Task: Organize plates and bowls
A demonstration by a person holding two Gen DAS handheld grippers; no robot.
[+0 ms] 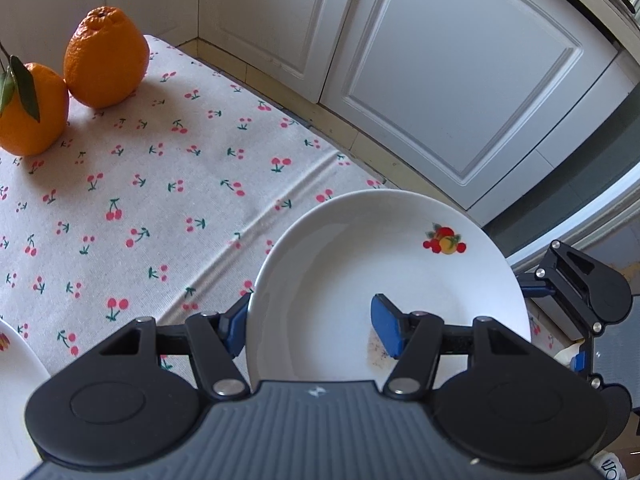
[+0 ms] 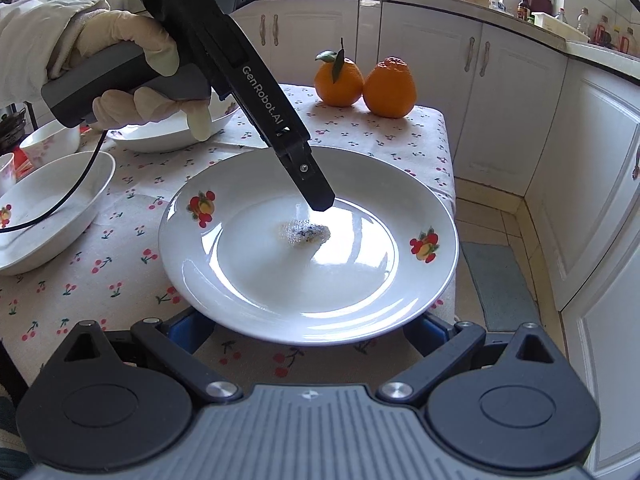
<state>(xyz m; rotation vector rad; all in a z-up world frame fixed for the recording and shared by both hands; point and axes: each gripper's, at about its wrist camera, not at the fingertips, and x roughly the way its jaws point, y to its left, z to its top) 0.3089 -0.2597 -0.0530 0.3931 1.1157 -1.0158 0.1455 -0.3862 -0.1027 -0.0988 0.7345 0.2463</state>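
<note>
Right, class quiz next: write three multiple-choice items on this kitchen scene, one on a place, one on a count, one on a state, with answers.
1. Where does the food scrap lie? A on the cloth; B in the middle of the plate; C in a bowl.
2. How many oranges are there? A one; B two; C four.
3. What is the left gripper doing? A hanging open over the oranges; B clamping a cup; C clamping the plate.
Answers: B, the scrap sits at the plate's centre; B, two oranges touch side by side; C, its pads pinch the plate's rim.
</note>
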